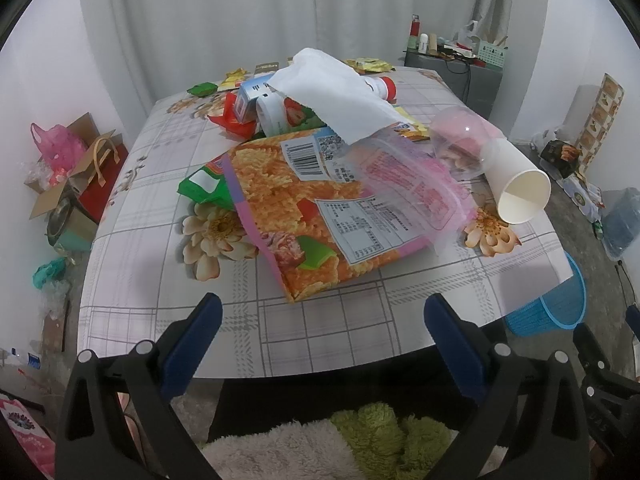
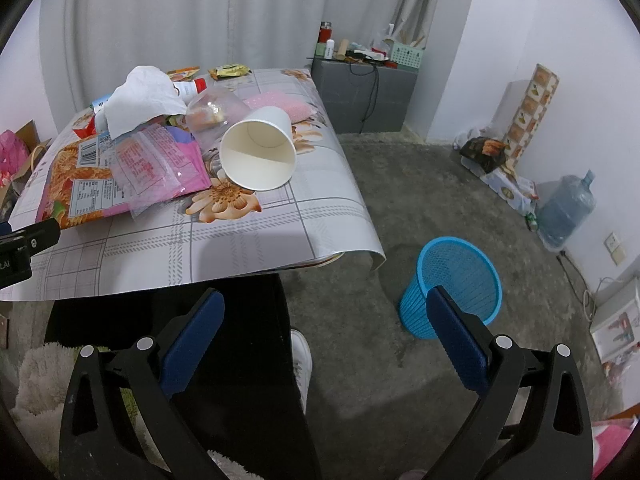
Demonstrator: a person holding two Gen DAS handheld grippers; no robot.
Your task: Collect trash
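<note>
A heap of trash lies on the table (image 1: 160, 300): a big orange noodle bag (image 1: 296, 216), a pink clear bag (image 1: 408, 188), a white paper sheet (image 1: 332, 92), a tipped white paper cup (image 1: 516, 184), a clear dome lid (image 1: 460, 136) and a green wrapper (image 1: 204, 188). The cup (image 2: 258, 154) and the pink bag (image 2: 156, 164) also show in the right wrist view. A blue mesh bin (image 2: 456, 284) stands on the floor right of the table. My left gripper (image 1: 322, 320) is open and empty over the table's near edge. My right gripper (image 2: 324, 316) is open and empty off the table, beside the bin.
A red-capped bottle (image 1: 384, 86), a yoghurt tub (image 1: 280, 114) and small wrappers lie further back. Boxes and bags (image 1: 76, 176) crowd the floor at left. A grey cabinet (image 2: 364, 92), a water jug (image 2: 568, 208) and clutter line the right wall. My legs are under the table edge.
</note>
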